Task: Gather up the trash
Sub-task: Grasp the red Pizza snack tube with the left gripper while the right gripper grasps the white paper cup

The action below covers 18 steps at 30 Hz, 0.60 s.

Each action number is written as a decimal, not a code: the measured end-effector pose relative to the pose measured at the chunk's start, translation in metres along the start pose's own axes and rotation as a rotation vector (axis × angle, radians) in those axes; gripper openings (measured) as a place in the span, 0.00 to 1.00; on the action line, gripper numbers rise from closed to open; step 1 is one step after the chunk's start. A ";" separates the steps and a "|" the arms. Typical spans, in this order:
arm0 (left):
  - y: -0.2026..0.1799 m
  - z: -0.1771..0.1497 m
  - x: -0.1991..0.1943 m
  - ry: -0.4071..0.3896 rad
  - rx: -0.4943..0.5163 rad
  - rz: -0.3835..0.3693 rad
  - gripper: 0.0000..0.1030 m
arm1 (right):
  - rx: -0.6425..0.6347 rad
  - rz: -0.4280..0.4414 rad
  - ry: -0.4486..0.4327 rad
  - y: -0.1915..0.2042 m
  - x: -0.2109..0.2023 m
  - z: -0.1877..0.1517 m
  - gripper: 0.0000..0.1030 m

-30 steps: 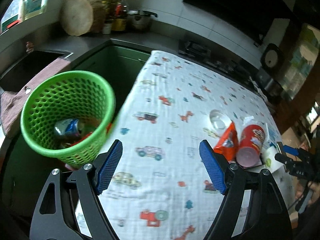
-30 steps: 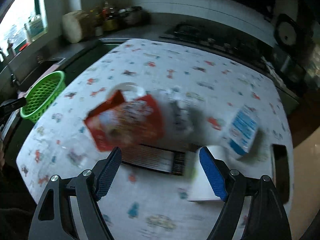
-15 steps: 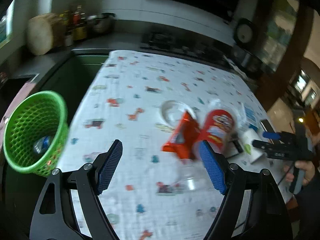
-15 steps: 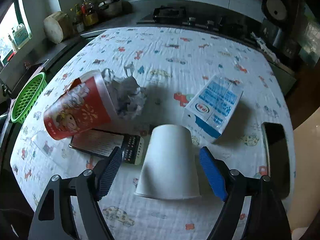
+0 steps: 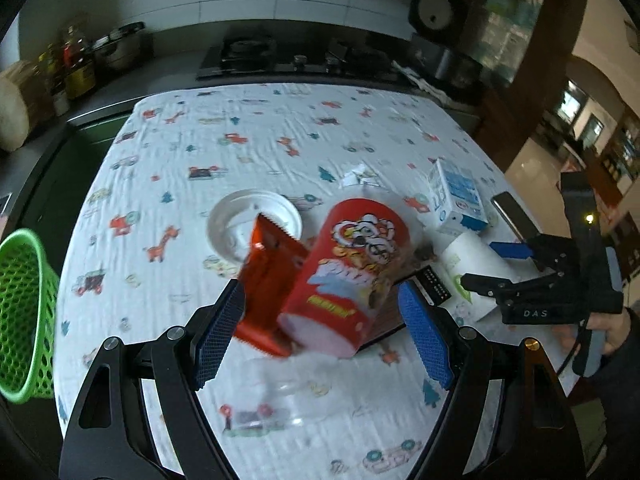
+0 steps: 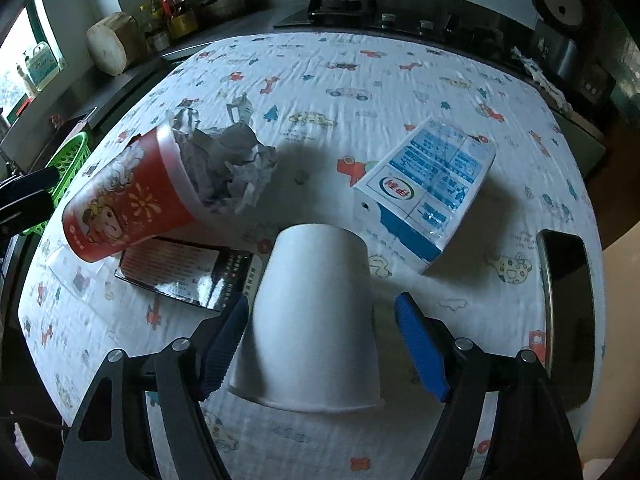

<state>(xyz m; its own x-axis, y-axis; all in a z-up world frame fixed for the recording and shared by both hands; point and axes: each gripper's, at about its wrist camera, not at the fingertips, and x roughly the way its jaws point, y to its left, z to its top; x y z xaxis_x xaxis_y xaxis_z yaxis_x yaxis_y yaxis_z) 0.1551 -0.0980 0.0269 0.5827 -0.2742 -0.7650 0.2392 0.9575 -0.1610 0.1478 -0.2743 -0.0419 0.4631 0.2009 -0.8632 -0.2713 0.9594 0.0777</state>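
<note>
Two blue pads of the left hand-held gripper [image 5: 320,336] stand spread wide around a tipped red cup [image 5: 348,276] and a red snack bag [image 5: 268,280], gripping neither; a green basket [image 5: 24,316] sits at the tabletop's [image 5: 260,140] left edge. From the right wrist, the right hand-held gripper [image 6: 320,344] is released, straddling an upturned white cup [image 6: 316,320]; a milk carton [image 6: 428,188] lies just beyond.
</note>
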 end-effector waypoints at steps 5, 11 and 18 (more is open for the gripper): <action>-0.013 0.006 0.017 0.022 0.035 -0.002 0.77 | -0.001 0.029 0.007 -0.003 0.001 -0.002 0.64; -0.023 0.011 0.038 0.052 0.080 0.004 0.78 | -0.015 0.041 0.005 -0.001 -0.001 -0.004 0.61; -0.030 0.015 0.060 0.089 0.126 0.012 0.78 | -0.021 0.050 0.007 -0.002 -0.004 -0.009 0.61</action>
<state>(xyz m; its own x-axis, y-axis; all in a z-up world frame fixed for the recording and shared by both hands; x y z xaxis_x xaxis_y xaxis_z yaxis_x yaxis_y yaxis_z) 0.1943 -0.1441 -0.0051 0.5164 -0.2485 -0.8195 0.3316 0.9403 -0.0762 0.1392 -0.2788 -0.0433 0.4426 0.2474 -0.8619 -0.3121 0.9436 0.1106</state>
